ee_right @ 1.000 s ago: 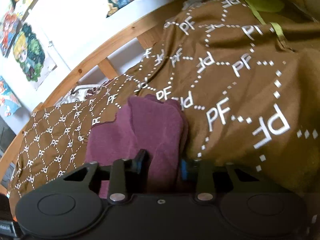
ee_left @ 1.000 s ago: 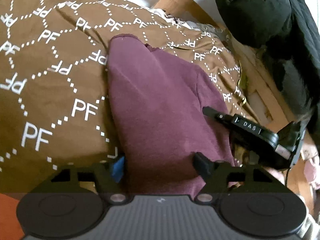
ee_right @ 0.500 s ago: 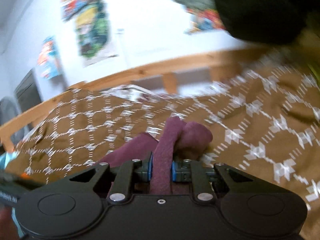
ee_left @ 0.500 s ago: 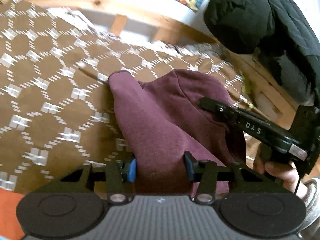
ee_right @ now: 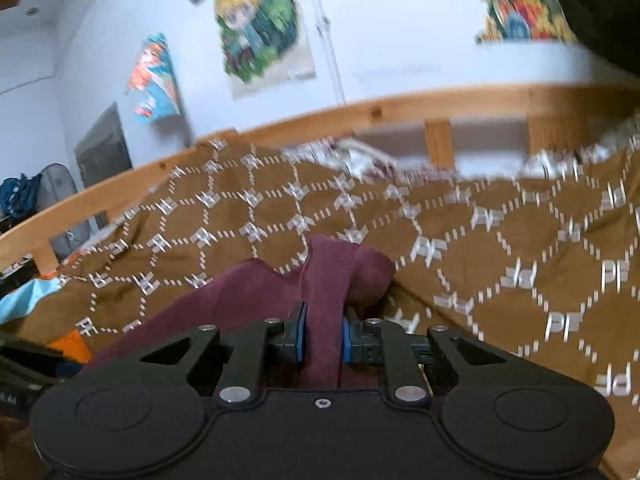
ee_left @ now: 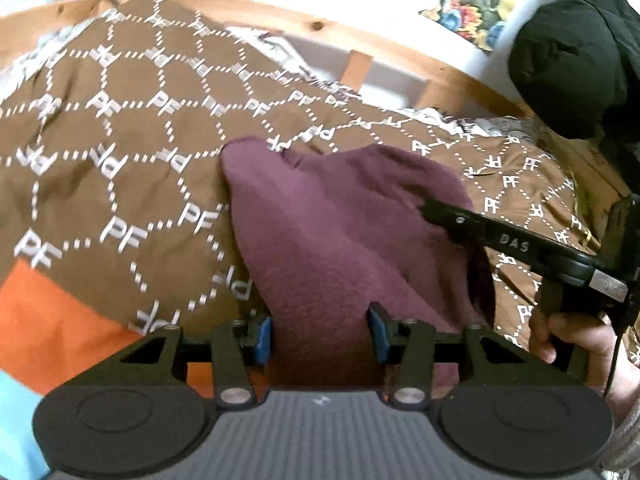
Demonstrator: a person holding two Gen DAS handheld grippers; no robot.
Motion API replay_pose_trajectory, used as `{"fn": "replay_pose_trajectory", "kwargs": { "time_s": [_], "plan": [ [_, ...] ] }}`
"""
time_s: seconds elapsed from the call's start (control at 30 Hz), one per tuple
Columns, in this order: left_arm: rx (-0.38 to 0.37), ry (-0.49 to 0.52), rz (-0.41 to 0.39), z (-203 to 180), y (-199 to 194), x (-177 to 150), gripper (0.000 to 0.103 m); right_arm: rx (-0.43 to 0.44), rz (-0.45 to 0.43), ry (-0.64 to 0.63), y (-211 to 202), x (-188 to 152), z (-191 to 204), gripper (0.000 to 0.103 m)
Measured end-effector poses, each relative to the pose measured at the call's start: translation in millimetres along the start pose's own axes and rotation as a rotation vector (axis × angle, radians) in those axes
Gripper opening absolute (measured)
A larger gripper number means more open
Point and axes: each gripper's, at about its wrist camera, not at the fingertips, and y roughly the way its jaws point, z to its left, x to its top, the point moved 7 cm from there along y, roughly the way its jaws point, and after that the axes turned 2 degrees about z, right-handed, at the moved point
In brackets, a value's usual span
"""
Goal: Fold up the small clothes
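A maroon garment (ee_left: pixel 340 232) lies bunched on a bed covered by a brown bedspread (ee_left: pixel 132 160) printed with white dotted hexagons and the letters PF. The left gripper (ee_left: pixel 320 330) has its blue-padded fingers about half apart with a thick band of the maroon cloth running between them; the cloth fills the gap, and the jaws have just been closing and then easing slightly. The right gripper (ee_right: pixel 323 338) has its fingers narrow, pinching a folded ridge of the same garment (ee_right: pixel 320 280), which rises in a rolled hump just beyond the pads. In the left wrist view the right gripper (ee_left: pixel 436 210) reaches in from the right edge over the cloth, held by a hand (ee_left: pixel 576 340). A wooden bed rail (ee_right: pixel 360 116) runs along the far edge of the bed. Beyond it stands a white wall with colourful cartoon posters (ee_right: pixel 260 28). A black padded jacket (ee_left: pixel 572 56) hangs at the far right corner. An orange and light blue cloth (ee_left: pixel 44 320) shows at the bed's near left edge.
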Motion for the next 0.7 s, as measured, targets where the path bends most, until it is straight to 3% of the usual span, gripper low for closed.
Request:
{"fn": "replay_pose_trajectory", "kwargs": {
  "time_s": [0.2,0.37,0.47,0.53,0.7],
  "plan": [
    [0.001,-0.047,0.018,14,4,-10,0.063,-0.074,0.045,0.094,-1,-16,-22,0.022],
    [0.024,-0.074,0.03,20,3,-13,0.078,-0.101,0.048,0.156,-5,-19,-31,0.029],
    [0.049,-0.079,0.029,21,-1,-13,0.086,-0.108,0.038,0.15,-12,-17,-27,0.041],
    [0.068,-0.078,0.022,20,-5,-12,0.092,-0.11,0.025,0.136,-18,-13,-23,0.056],
    [0.109,-0.069,-0.008,16,-20,-9,0.1,-0.104,-0.021,0.089,-39,-1,-10,0.078]
  ]
}}
